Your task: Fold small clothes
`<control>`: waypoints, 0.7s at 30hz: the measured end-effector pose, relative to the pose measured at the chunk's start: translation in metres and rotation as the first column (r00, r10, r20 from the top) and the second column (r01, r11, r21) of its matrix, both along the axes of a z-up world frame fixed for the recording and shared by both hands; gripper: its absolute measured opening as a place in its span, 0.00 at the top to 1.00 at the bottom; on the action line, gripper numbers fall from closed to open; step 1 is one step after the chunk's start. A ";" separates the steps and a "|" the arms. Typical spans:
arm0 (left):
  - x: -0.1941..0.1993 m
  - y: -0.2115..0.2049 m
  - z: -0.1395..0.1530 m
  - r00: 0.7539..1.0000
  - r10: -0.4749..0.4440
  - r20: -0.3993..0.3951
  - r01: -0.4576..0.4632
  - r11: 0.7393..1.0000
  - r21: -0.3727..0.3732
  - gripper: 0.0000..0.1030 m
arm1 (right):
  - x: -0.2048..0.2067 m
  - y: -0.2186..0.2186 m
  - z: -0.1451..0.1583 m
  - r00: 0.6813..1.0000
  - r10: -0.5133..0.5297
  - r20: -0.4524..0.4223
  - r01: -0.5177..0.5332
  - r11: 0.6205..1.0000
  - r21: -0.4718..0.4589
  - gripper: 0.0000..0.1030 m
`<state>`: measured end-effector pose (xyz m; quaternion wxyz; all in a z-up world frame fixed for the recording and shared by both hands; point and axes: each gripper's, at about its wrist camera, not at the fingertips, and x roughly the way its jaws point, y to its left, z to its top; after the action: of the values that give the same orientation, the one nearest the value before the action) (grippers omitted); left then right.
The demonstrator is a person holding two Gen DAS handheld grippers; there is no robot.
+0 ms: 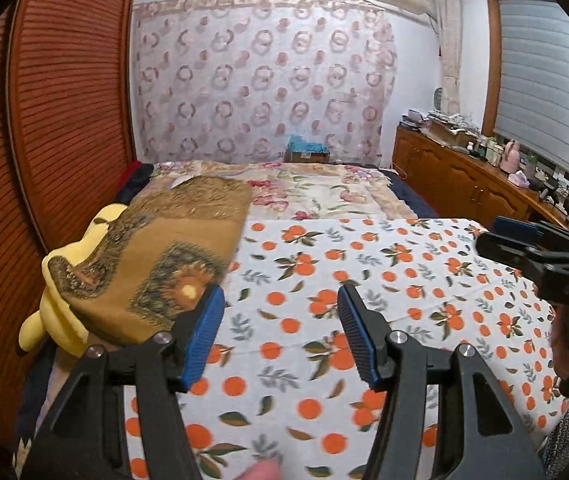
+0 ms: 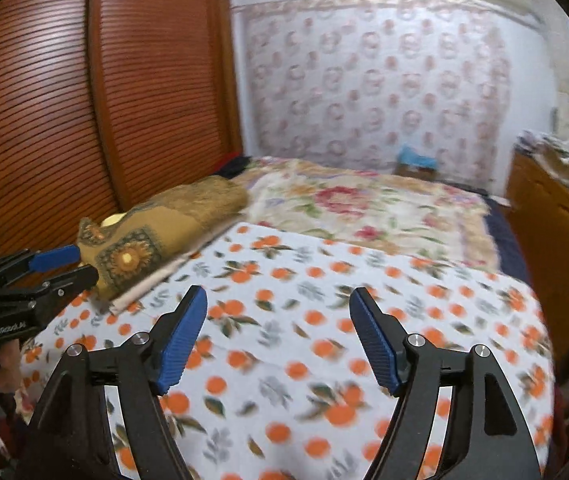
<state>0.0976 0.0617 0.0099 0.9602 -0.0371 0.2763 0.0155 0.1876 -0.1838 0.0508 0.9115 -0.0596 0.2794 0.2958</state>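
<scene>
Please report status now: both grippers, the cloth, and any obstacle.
Left gripper open, empty. Right gripper open, empty. Brown patterned cloth lies at the orange-print sheet's left edge. Nothing in the way.

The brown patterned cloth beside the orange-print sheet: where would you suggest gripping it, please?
Probably at the near corner of the brown patterned cloth, coming in from the orange-print sheet side. Its edge lies exposed there, while the far side rests on the yellow plush toy by the wardrobe.

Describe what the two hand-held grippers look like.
Both the left hand-held gripper and the right hand-held gripper are black, angular frames with silver pivot bolts. Each finger ends in a ribbed blue pad. Small white lettering marks the left one's body, seen from the right camera.
</scene>
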 end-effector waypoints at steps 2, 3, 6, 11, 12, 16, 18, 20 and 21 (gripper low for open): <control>-0.002 -0.011 0.007 1.000 -0.008 0.011 0.008 1.000 0.004 0.44 | -0.012 -0.021 0.008 0.998 -0.066 0.024 0.066 0.998 0.008 0.26; -0.003 -0.015 0.010 1.000 -0.013 0.016 0.013 1.000 0.004 0.44 | -0.017 -0.030 0.012 0.995 -0.094 0.035 0.094 0.996 0.014 0.26; -0.005 -0.029 0.021 0.999 -0.035 0.035 0.035 0.999 0.017 0.44 | -0.032 -0.057 0.027 0.983 -0.168 0.074 0.166 0.986 0.036 0.26; -0.010 -0.043 0.042 0.997 -0.050 0.067 0.049 0.999 0.022 0.43 | -0.050 -0.083 0.045 0.965 -0.232 0.121 0.228 0.972 0.050 0.26; -0.011 -0.045 0.045 0.996 -0.051 0.069 0.049 0.999 0.021 0.43 | -0.052 -0.086 0.047 0.962 -0.243 0.126 0.238 0.970 0.054 0.26; -0.019 -0.048 0.057 0.994 -0.050 0.095 0.049 0.999 0.018 0.43 | -0.059 -0.094 0.051 0.949 -0.278 0.149 0.271 0.960 0.066 0.26; -0.019 -0.050 0.059 0.994 -0.048 0.099 0.046 0.999 0.020 0.43 | -0.061 -0.098 0.050 0.946 -0.288 0.151 0.280 0.957 0.072 0.26; -0.021 -0.052 0.061 0.994 -0.047 0.100 0.044 0.999 0.025 0.43 | -0.061 -0.101 0.049 0.944 -0.297 0.146 0.289 0.954 0.076 0.26; -0.020 -0.052 0.060 0.994 -0.047 0.100 0.045 0.999 0.022 0.43 | -0.062 -0.101 0.049 0.943 -0.300 0.146 0.291 0.954 0.079 0.26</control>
<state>0.0777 0.0101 0.0698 0.9734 -0.0221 0.2281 -0.0059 0.1256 -0.2849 0.0995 0.9659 -0.0141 0.2045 0.1582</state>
